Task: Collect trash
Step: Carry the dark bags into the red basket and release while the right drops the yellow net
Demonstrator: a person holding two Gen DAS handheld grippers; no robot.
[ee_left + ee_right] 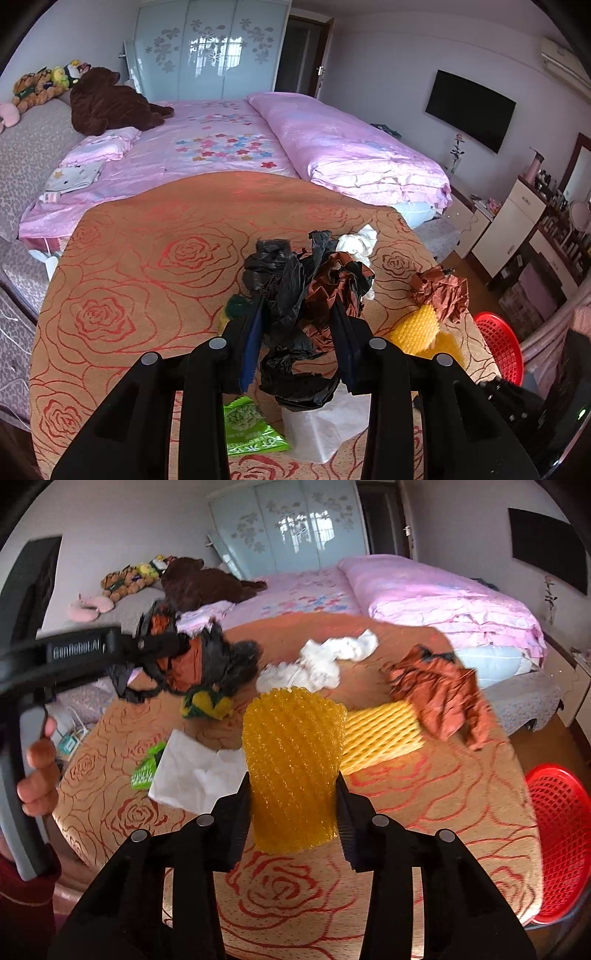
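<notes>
Bedroom clutter frames a round surface (147, 266) draped in a rose-patterned cloth, with a pink bed (229, 147) beyond it at twelve o'clock. In the left wrist view, the left tool (299, 332) is pinching a wad of black plastic bag (288, 295) tangled with brown crumpled paper (332, 291), lifted off the cloth. In the right wrist view, the right tool (293, 812) is clamped on a yellow foam net sleeve (293, 768), held upright above the surface.

Trash left on the surface: white tissue (325, 661) at twelve o'clock, another brown paper wad (443, 694) at two, a flat pale foam net (384, 734) just right of the held sleeve, a white sheet (192, 775) and green snack wrapper (147, 768) at nine, and a green-yellow item (205, 703), possibly a scouring sponge, though blur makes it hard to say. A red basket (557, 834) sits past the surface edge at four o'clock, probably the bin.

Risk: the left bundle is loose and layered, so the brown paper could slip free during the carry. The springy sleeve may pop out if the squeeze eases, or bounce off the basket rim.
</notes>
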